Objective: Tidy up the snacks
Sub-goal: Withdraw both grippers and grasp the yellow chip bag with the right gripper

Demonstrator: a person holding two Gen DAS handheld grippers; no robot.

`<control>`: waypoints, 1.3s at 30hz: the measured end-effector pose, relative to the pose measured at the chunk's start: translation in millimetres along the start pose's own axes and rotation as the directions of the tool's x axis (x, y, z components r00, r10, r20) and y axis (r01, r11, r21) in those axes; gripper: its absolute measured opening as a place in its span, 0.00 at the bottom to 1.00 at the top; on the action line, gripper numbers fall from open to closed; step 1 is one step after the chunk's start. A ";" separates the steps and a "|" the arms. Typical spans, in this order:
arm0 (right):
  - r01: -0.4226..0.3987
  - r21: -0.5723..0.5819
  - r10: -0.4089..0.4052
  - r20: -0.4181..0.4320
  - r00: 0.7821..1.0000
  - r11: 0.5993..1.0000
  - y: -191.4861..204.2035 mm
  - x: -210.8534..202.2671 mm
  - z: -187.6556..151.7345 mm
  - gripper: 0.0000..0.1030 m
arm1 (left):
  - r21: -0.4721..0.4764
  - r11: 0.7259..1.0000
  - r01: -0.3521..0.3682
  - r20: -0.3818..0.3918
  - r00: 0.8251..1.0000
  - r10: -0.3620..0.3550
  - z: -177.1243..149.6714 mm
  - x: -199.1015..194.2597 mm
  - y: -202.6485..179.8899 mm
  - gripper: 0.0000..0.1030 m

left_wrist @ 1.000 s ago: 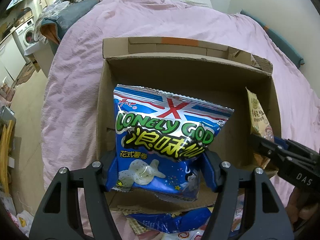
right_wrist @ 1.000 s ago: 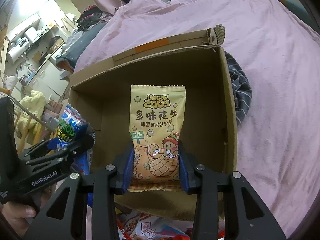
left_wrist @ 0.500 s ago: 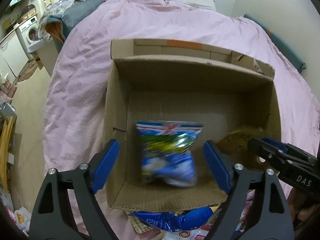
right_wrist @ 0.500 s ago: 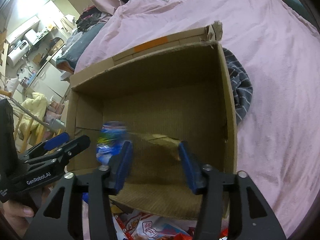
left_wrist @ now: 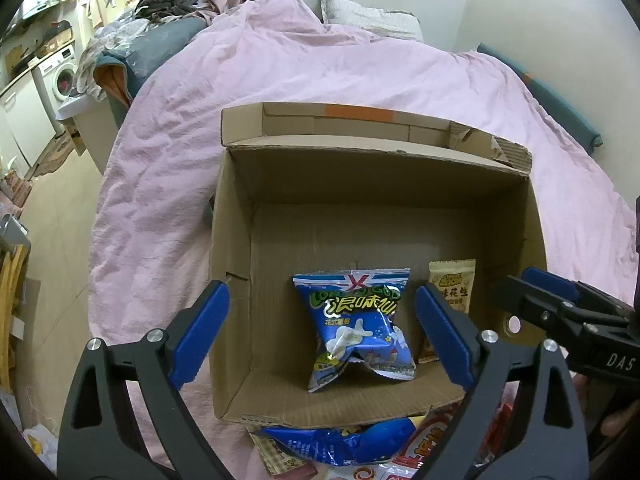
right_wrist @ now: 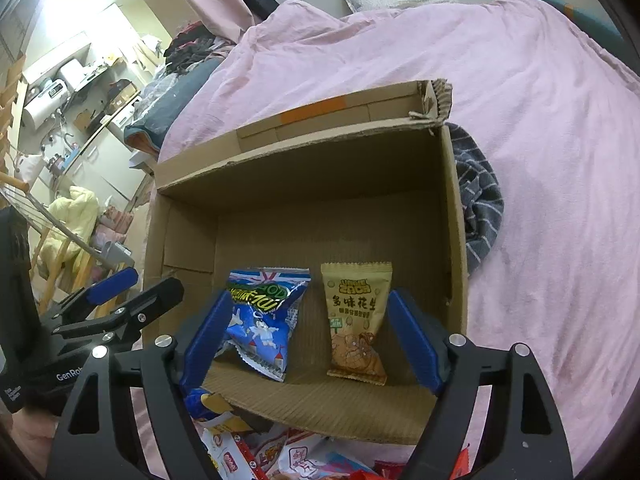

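Note:
An open cardboard box sits on a pink bed. A blue Lonely God chip bag lies on the box floor. A tan Uncle Zach peanut bag lies to its right. My left gripper is open and empty above the box's near edge, over the blue bag. My right gripper is open and empty above the near edge, between the two bags. Each gripper shows in the other's view: the right one, the left one.
Several more snack packets lie in a pile on the bed in front of the box. A dark striped cloth lies against the box's right wall. The bed edge and floor are to the left.
Both grippers opened and let go their bags. The blue bag and the peanut bag dropped into the box and now lie on its floor. Both grippers pulled back and up.

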State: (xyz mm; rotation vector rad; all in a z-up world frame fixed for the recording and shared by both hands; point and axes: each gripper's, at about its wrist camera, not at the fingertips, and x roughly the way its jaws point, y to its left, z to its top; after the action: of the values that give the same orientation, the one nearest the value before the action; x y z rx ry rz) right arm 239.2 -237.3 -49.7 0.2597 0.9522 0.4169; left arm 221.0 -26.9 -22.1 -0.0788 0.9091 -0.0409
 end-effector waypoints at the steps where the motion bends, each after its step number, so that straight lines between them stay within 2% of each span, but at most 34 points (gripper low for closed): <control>1: -0.001 0.002 0.001 0.003 1.000 1.000 0.1 -1.0 -0.3 0.80 | -0.004 1.000 0.001 0.002 1.000 -0.001 -0.2 -0.5 0.5 0.90; 9: -0.013 0.006 0.013 0.021 1.000 1.000 0.4 -12.0 1.7 0.81 | -0.032 0.999 0.014 0.021 1.000 -0.013 -2.3 -13.3 4.3 0.90; 13: -0.008 0.014 0.008 0.059 0.998 1.000 -0.2 -26.7 1.3 0.81 | -0.035 0.999 -0.026 0.049 0.998 0.028 -3.1 -26.6 6.0 0.90; 16: -0.004 0.021 0.003 0.079 0.997 1.000 -0.2 -37.5 -1.8 0.81 | -0.034 0.999 -0.030 0.052 0.998 0.032 -5.1 -34.4 7.3 0.90; 23: 0.014 0.012 -0.015 0.124 0.992 1.000 3.3 -64.7 -14.7 0.81 | -0.051 0.998 0.019 0.083 0.996 -0.015 -17.3 -58.5 14.2 0.90; 26: 0.020 0.008 -0.021 0.127 0.992 1.000 5.7 -72.0 -22.3 0.83 | -0.067 0.994 0.084 0.091 0.993 -0.078 -21.9 -69.4 15.2 1.00; 28: -0.025 0.035 0.020 0.129 0.991 0.999 3.2 -77.2 -26.5 0.88 | -0.066 0.991 0.117 0.105 0.988 -0.110 -27.0 -79.7 15.1 1.00; 30: -0.053 0.055 0.046 0.125 0.991 0.997 1.2 -81.0 -31.4 0.96 | -0.048 0.993 0.109 0.104 0.989 -0.103 -31.6 -85.8 12.2 1.00; 34: -0.062 0.074 0.054 0.109 0.993 0.995 0.0 -88.2 -45.0 0.96 | -0.023 0.997 0.071 0.102 0.992 -0.068 -48.3 -96.3 10.2 1.00; 39: -0.069 0.091 0.061 0.084 0.995 0.993 1.3 -93.3 -61.8 0.96 | -0.053 0.998 0.029 0.077 0.997 -0.024 -64.9 -101.5 23.1 1.00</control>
State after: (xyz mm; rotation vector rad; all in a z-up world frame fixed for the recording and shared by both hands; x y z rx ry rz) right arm 140.1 -276.4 -15.4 0.3911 0.8868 0.4190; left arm 107.5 -0.1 16.0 -0.1420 0.8332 -0.0377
